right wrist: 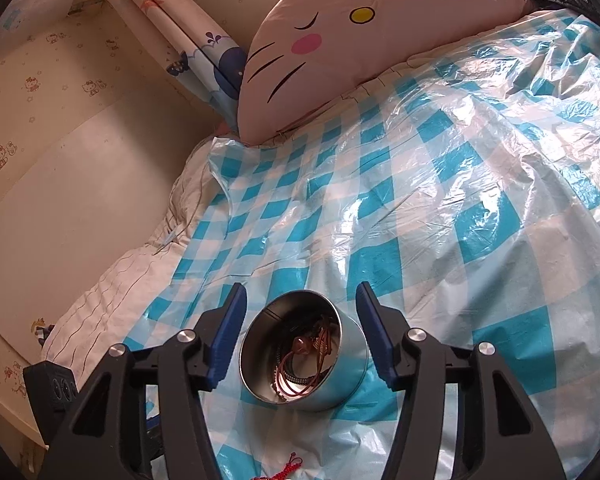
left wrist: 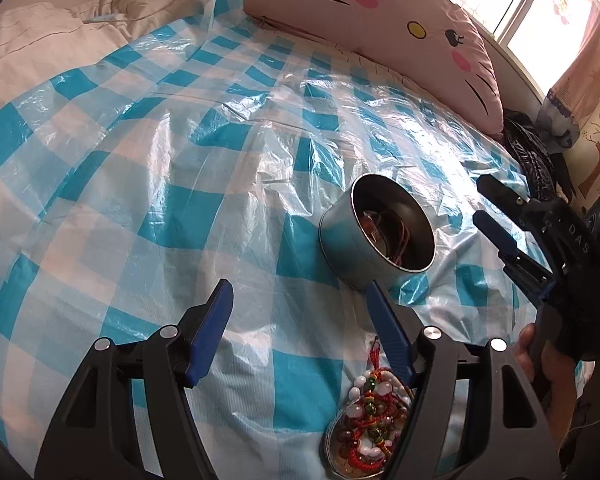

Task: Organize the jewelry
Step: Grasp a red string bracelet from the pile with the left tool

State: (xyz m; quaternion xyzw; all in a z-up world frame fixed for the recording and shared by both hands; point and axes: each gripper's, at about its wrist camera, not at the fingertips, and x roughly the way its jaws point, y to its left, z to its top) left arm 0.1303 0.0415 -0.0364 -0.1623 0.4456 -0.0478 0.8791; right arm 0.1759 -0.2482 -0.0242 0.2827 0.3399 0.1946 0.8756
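Jewelry, a tangle of red cord, white and green beads (left wrist: 374,412), heaps in a shallow round dish (left wrist: 332,446) at the near edge, a red tassel pointing far. Beyond it a round silver metal tin (left wrist: 342,236) on the blue-checked plastic sheet (left wrist: 140,168) holds brown cord bracelets (right wrist: 306,364). Left gripper (left wrist: 300,336) stands apart, empty; right gripper (right wrist: 300,334) straddles the tin, pads clear.

Right gripper (right wrist: 300,312) jaws apart, round tin (right wrist: 342,364) of cords between them untouched, checked plastic sheet (right wrist: 480,200) beneath
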